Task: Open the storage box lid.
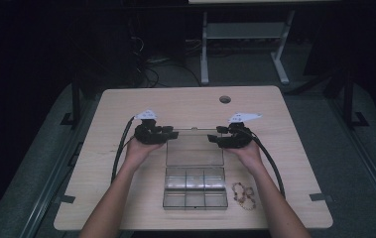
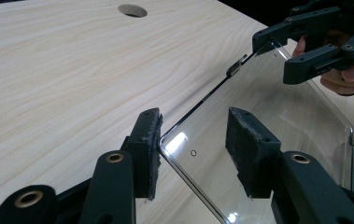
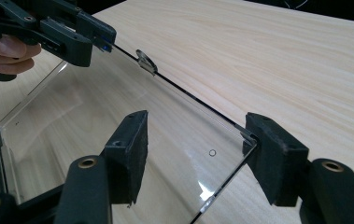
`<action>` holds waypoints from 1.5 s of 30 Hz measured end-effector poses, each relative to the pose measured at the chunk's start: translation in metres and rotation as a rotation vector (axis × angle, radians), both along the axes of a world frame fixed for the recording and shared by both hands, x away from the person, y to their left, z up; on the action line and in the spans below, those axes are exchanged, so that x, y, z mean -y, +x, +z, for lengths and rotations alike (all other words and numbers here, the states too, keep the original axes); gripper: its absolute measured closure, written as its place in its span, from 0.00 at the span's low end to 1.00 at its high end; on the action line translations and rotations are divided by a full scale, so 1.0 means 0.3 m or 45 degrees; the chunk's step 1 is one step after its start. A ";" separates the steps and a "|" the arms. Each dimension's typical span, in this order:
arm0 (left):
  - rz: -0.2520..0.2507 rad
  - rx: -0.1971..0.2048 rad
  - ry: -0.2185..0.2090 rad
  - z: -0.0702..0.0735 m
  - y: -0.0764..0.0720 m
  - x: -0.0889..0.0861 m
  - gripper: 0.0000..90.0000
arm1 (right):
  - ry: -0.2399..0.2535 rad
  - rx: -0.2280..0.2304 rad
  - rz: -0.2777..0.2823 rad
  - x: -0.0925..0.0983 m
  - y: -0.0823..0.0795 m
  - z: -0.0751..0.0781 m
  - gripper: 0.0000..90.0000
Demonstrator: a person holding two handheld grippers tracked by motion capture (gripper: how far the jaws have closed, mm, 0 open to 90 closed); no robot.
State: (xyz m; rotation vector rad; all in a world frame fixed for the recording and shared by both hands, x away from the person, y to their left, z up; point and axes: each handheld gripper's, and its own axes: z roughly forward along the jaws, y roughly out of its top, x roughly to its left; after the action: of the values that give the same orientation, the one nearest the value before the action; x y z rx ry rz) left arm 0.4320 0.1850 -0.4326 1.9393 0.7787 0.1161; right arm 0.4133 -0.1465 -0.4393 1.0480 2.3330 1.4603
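Observation:
A clear plastic compartment box [image 1: 194,194] lies near the table's front edge, its clear lid [image 1: 194,148] swung open and flat on the table behind it. My left gripper [image 1: 172,134] is at the lid's far left corner. In the left gripper view the lid corner [image 2: 184,149] sits between the spread jaws of that gripper [image 2: 195,126], unpinched. My right gripper [image 1: 214,139] is at the far right corner. The lid [image 3: 118,102] also lies between the spread jaws of that gripper [image 3: 195,133], one pad [image 3: 268,154] against the corner. A small latch tab [image 2: 236,65] sits on the lid's far edge.
Beaded bracelets [image 1: 243,195] lie right of the box. A round cable hole [image 1: 224,99] is in the wooden table [image 1: 126,104] near its far edge. A cable trails from each gripper along the forearms. Beyond the table stand dark floor and a white desk frame [image 1: 280,59].

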 end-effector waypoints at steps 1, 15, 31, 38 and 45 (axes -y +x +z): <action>0.003 -0.001 -0.001 -0.002 0.001 0.001 0.61 | 0.000 -0.002 0.001 0.000 0.001 -0.001 0.45; -0.002 -0.021 0.040 -0.020 0.005 0.007 0.59 | -0.007 -0.044 0.005 -0.001 0.008 -0.022 0.44; -0.014 -0.072 0.094 -0.050 0.014 0.013 0.57 | -0.019 -0.116 0.015 -0.002 0.020 -0.055 0.43; -0.019 -0.084 0.110 -0.060 0.016 0.015 0.57 | -0.023 -0.137 0.017 -0.003 0.023 -0.067 0.42; -0.021 -0.101 0.124 -0.076 0.018 0.017 0.56 | -0.021 -0.174 0.019 -0.004 0.029 -0.082 0.42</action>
State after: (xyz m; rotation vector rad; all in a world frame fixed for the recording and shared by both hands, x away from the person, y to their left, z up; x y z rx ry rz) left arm 0.4374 0.1798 -0.4555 2.0521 0.8225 0.0690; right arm 0.4219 -0.1454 -0.4641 1.1631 2.4457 1.4138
